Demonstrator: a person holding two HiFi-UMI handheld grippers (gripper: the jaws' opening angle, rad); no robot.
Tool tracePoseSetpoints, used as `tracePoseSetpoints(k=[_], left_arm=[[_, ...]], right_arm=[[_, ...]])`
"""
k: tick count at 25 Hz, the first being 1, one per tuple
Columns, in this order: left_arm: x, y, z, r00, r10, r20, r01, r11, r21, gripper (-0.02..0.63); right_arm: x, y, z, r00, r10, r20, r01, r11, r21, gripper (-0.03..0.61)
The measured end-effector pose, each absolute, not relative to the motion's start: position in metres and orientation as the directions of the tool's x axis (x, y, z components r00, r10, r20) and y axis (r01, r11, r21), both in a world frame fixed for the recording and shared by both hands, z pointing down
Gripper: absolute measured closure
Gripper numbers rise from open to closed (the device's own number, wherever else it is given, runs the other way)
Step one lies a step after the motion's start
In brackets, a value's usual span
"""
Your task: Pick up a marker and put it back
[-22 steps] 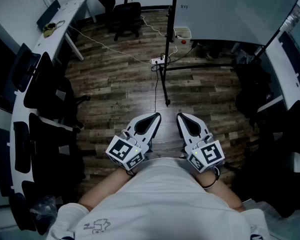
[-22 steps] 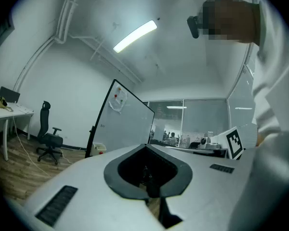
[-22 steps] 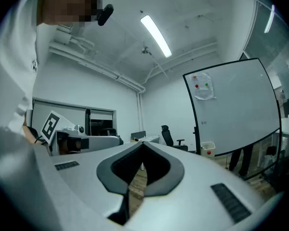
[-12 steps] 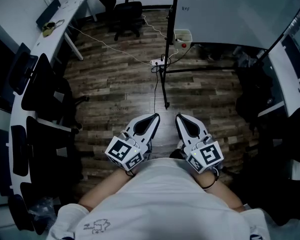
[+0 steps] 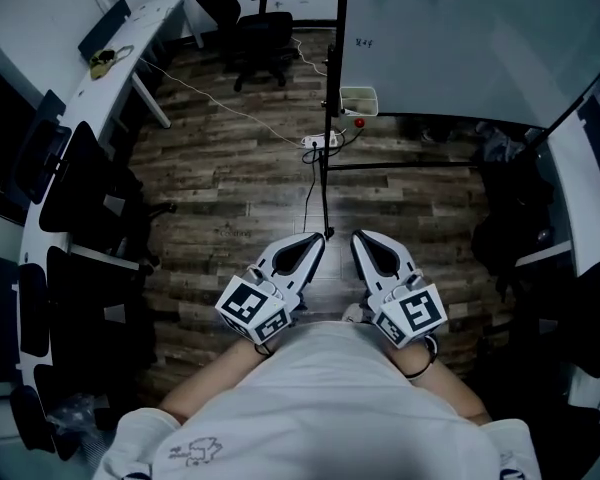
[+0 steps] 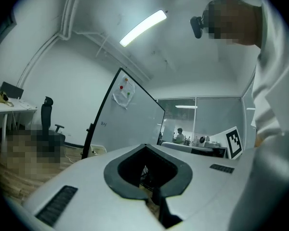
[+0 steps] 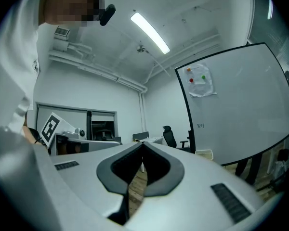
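The fingers of my left gripper [image 5: 316,238] are pressed together on nothing, and those of my right gripper [image 5: 359,236] likewise; both grippers sit level, close in front of my chest, above the wooden floor [image 5: 220,188]. Since a moment ago the whiteboard [image 5: 460,38] and the foot of its stand have drawn nearer to the grippers in the head view, while the grippers have kept their place by my body; I judge that I am walking up to the board and the pick has not begun. No marker shows plainly; the small pale box [image 5: 358,100] at the board's lower left corner, against the stand's pole, seems the likeliest place for it, but what it holds is too small to tell; a red speck just below it I cannot name. The board's upper part runs out of the head view; my torso hides my hands.
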State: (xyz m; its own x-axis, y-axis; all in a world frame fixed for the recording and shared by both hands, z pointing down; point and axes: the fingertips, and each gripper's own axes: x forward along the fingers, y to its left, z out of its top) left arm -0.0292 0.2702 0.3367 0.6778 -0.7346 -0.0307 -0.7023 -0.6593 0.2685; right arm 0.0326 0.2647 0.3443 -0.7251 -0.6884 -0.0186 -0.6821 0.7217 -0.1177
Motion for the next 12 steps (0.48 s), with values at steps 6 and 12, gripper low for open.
tracePoseSetpoints(k=[6,12], left_arm=[[0.017,0.211,0.345,0.657,-0.754,-0.019,-0.719,-0.634,0.285,0.607],[0.056,0.18,0.358,0.68,-0.733,0.008,-0.698,-0.645,0.311,0.607]], right_arm=[[0.078,0.212,0.36,-0.754,-0.657,0.006,-0.647,0.741,-0.179,0.574],[0.109,0.177,0.378,-0.757,-0.653,0.03,-0.641,0.731,-0.236,0.574]])
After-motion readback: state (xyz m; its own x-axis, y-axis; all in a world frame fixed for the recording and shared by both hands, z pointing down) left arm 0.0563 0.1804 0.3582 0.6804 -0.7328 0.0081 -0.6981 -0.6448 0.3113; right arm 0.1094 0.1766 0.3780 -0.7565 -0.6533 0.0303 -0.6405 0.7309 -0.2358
